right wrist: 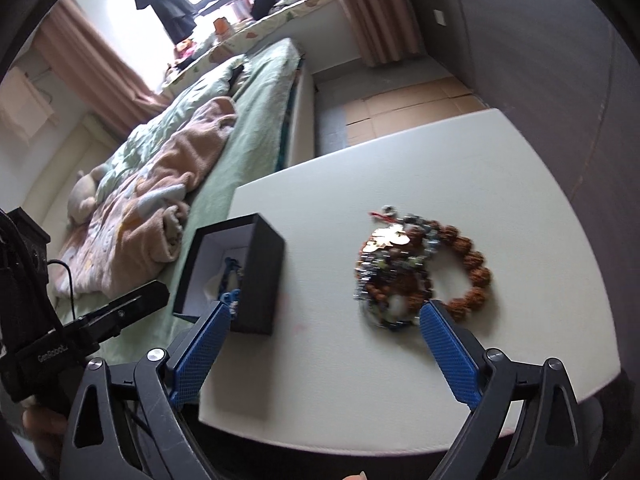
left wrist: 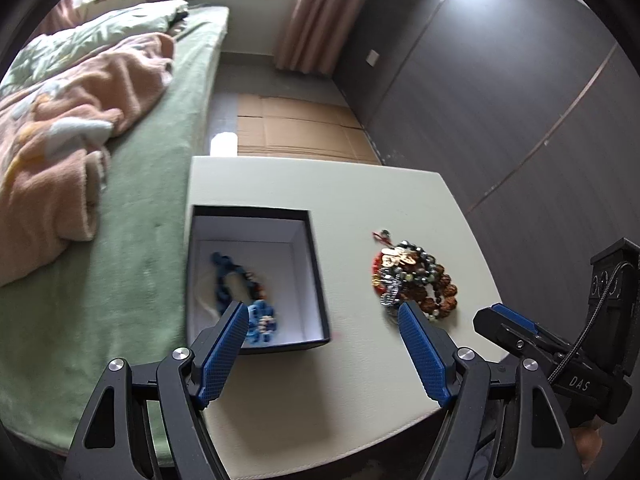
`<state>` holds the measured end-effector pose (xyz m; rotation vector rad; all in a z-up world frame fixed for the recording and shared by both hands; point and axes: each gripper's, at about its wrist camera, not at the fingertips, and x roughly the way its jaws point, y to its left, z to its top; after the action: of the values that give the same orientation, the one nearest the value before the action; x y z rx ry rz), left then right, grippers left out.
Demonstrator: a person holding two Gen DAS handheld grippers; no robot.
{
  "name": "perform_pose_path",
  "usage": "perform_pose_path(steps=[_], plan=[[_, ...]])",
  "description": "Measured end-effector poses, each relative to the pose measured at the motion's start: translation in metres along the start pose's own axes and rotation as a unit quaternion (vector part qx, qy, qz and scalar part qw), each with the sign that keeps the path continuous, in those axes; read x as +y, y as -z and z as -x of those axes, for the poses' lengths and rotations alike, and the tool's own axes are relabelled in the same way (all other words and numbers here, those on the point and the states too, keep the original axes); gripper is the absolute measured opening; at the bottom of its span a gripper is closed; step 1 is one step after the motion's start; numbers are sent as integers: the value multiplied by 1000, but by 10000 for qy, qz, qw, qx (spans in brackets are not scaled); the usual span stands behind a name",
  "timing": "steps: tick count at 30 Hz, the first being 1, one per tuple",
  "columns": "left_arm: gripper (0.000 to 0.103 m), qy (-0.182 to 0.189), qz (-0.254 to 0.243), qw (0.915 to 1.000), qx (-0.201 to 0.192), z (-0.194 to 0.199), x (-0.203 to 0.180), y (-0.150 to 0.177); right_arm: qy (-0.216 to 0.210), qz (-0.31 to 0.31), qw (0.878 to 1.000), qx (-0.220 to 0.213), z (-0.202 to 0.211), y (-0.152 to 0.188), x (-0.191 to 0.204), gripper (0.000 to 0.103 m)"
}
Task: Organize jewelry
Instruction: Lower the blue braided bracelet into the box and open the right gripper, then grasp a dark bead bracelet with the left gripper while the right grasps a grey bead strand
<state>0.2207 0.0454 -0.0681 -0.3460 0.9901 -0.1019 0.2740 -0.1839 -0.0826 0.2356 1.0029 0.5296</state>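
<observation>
A black box with a white lining (left wrist: 316, 264) stands on the left of the white table (left wrist: 360, 200). Blue bead bracelets (left wrist: 240, 288) lie inside it. A pile of bracelets (left wrist: 416, 280), brown, grey and gold, lies on the table to the right of the box. My left gripper (left wrist: 322, 312) is open and empty, above the table between box and pile. My right gripper (right wrist: 326, 306) is open and empty, in front of the pile (right wrist: 416, 268) and the box (right wrist: 264, 264). In the left wrist view the right gripper (left wrist: 504, 324) shows at the right edge.
A bed with a green sheet (left wrist: 152, 200) and a pink blanket (left wrist: 72, 128) borders the table's left side. Cardboard (left wrist: 296, 128) lies on the floor beyond the table. A dark wall panel (left wrist: 520, 100) stands to the right.
</observation>
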Motion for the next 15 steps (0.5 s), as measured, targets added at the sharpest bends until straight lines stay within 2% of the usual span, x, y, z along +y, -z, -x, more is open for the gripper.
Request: perform_pose_path(steps=[7, 15], plan=[[78, 214, -431, 9985, 241, -27, -37, -8, -95, -530, 9983, -239, 19, 11, -45, 96], [78, 567, -631, 9952, 483, -55, -74, -12, -181, -1320, 9900, -456, 34, 27, -99, 96]])
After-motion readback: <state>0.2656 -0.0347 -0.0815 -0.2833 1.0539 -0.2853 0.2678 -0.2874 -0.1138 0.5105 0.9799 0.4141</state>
